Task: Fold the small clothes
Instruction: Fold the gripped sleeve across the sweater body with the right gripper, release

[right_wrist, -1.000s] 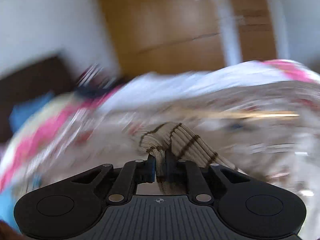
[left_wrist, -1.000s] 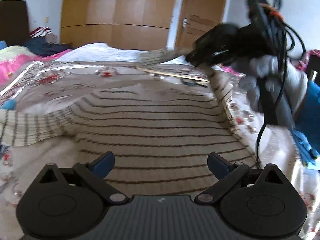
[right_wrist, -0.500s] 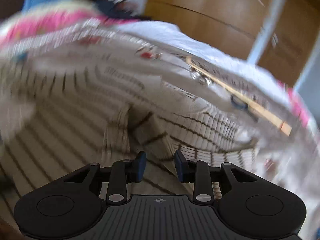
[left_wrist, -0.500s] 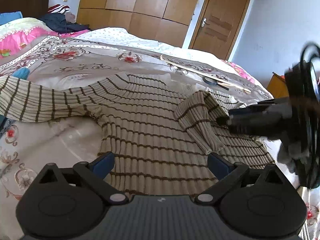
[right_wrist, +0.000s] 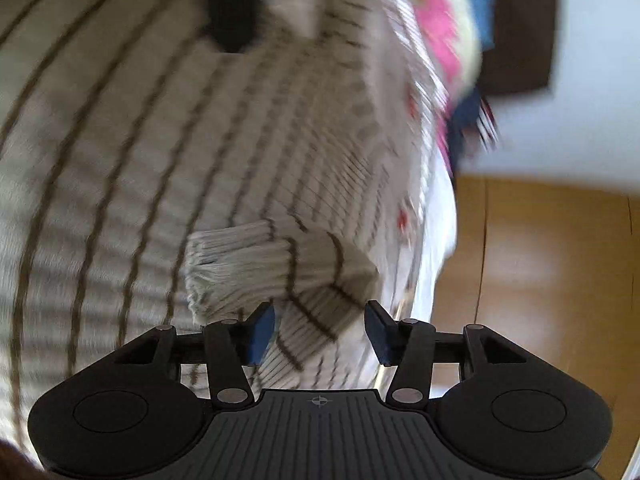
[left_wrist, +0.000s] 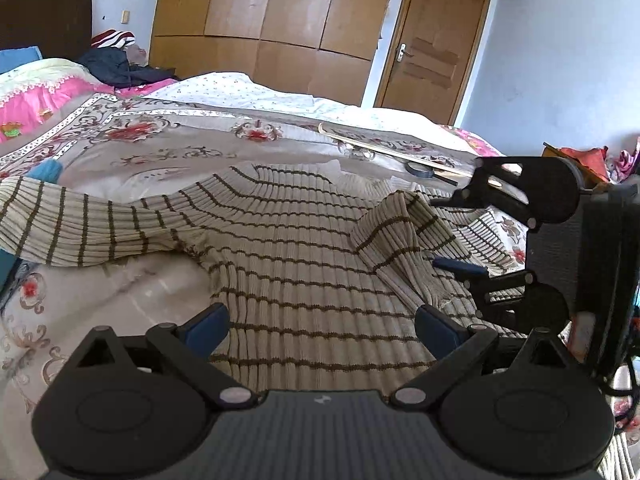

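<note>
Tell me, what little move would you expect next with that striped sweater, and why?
Probably the left gripper reaches for the spread-out sleeve. The right gripper is opening and the other sleeve already lies across the striped sweater, while the left gripper is open and holds nothing.

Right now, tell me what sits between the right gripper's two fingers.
The folded-over sleeve of the striped sweater lies between the fingers of the right gripper, whose jaws are opening and no longer pinch it. The right wrist view shows this.
</note>
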### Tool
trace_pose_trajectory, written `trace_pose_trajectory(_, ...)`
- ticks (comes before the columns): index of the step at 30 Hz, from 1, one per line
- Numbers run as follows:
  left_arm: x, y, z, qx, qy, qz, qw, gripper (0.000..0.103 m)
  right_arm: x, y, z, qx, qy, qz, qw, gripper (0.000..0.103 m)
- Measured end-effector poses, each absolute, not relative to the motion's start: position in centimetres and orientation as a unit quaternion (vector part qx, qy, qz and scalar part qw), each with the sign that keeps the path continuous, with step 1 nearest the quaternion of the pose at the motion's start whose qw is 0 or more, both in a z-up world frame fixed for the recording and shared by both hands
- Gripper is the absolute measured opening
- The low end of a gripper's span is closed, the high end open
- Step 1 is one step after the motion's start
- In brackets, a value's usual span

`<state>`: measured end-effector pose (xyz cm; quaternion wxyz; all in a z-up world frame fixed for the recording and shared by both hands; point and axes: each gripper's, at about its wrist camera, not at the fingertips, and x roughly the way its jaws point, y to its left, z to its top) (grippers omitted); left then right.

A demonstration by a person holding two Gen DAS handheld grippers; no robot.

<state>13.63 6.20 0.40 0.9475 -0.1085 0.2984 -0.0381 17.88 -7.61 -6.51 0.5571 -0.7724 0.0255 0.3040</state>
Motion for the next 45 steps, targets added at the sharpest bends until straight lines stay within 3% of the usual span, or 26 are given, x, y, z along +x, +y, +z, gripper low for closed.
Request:
trace_pose_trajectory(5, 13.9, 6.5, 0.3, -0.115, 0.301, -0.038, 0.946, 0.103, 16.6, -9.4, -9.3, -0.832, -0.026, 0.348, 0.431, 0.049)
trace_pose_trajectory(11, 13.9, 6.5, 0.2, -0.114, 0.303, -0.040, 0.945, 0.103, 17.2, -8.7, -9.8, -0.845, -0.018, 0.361, 0.395, 0.043)
trace_pose_trajectory(18, 13.7, 6.6, 0.4, -0.118, 0.298, -0.043, 0.946, 0.103, 17.3, -7.7, -9.5, -0.846, 0.021, 0.363, 0.389, 0.009)
trace_pose_trajectory(22, 13.6, 6.9, 0.6, -0.123, 0.295, -0.043, 0.947, 0.103, 16.5, -7.3, -8.8, -0.833, 0.031, 0.357, 0.423, 0.000)
trace_pose_trajectory(26, 13.6, 7.2, 0.7, -0.129, 0.292, -0.044, 0.947, 0.103, 16.0, -6.7, -7.8, -0.816, 0.048, 0.355, 0.454, 0.000)
trace_pose_trajectory(29, 13.5, 7.3, 0.8, -0.129, 0.289, -0.043, 0.948, 0.103, 15.4, -7.0, -7.9, -0.832, 0.004, 0.354, 0.427, 0.002)
trace_pose_trajectory(31, 13.5, 7.4, 0.8, -0.130, 0.289, -0.043, 0.947, 0.103, 15.3, -7.4, -8.4, -0.854, -0.021, 0.348, 0.386, 0.031)
trace_pose_trajectory(33, 13.6, 7.4, 0.7, -0.130, 0.290, -0.043, 0.947, 0.103, 15.5, -7.6, -8.2, -0.862, -0.031, 0.360, 0.357, 0.044)
trace_pose_trajectory(35, 13.6, 7.5, 0.7, -0.133, 0.291, -0.045, 0.946, 0.103, 16.1, -7.4, -8.0, -0.868, -0.028, 0.366, 0.334, 0.046)
trace_pose_trajectory(41, 13.7, 7.9, 0.6, -0.142, 0.292, -0.048, 0.945, 0.103, 17.5, -6.6, -8.9, -0.882, -0.016, 0.390, 0.266, 0.040)
trace_pose_trajectory(43, 13.8, 8.2, 0.6, -0.147, 0.293, -0.045, 0.944, 0.103, 18.0, -6.2, -9.0, -0.884, 0.010, 0.385, 0.264, 0.021)
trace_pose_trajectory(45, 13.9, 8.7, 0.4, -0.159, 0.296, -0.043, 0.941, 0.103, 18.7, -5.2, -8.5, -0.874, 0.052, 0.371, 0.309, 0.012)
